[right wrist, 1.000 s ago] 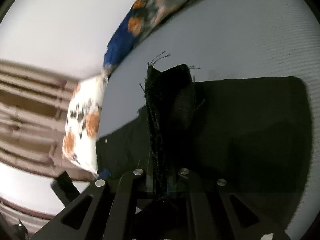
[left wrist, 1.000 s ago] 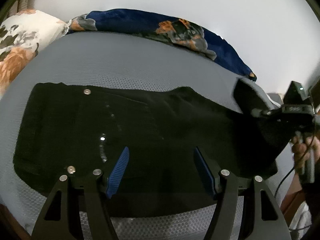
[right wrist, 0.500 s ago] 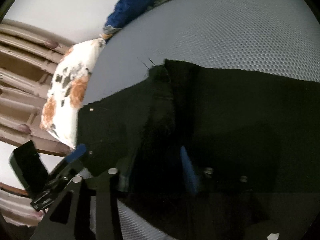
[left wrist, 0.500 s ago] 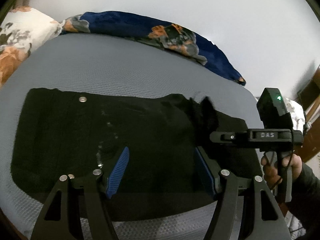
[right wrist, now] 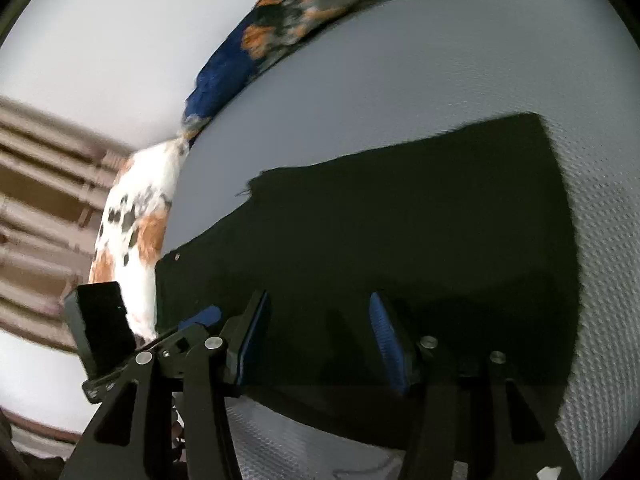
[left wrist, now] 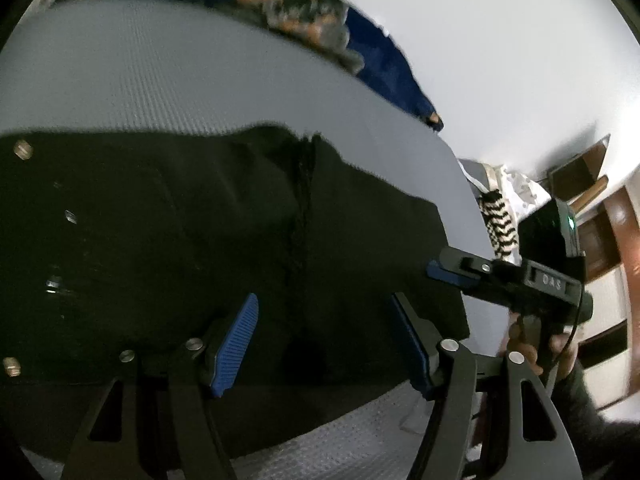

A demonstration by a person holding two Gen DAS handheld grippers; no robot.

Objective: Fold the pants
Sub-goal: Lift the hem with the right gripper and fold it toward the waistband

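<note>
The black pants (left wrist: 200, 240) lie flat on the grey bed (left wrist: 180, 80), with the leg end folded over the upper part; its frayed hem (left wrist: 304, 184) runs across the middle. My left gripper (left wrist: 324, 340) is open and empty just above the near edge of the pants. My right gripper (right wrist: 320, 332) is open and empty over the folded pants (right wrist: 400, 240). It also shows in the left wrist view (left wrist: 444, 272), at the right edge of the pants. The left gripper shows in the right wrist view (right wrist: 200, 320), at the left.
A blue floral blanket (left wrist: 304, 16) lies along the far edge of the bed by the white wall. A white and orange floral pillow (right wrist: 136, 216) sits at the head end. A black-and-white zigzag cloth (left wrist: 498, 220) and wooden furniture (left wrist: 612, 240) stand past the bed's right side.
My right gripper carried the leg end over the upper pants, let it go and opened, then drew back to the right edge. The left gripper stayed open and shifted right.
</note>
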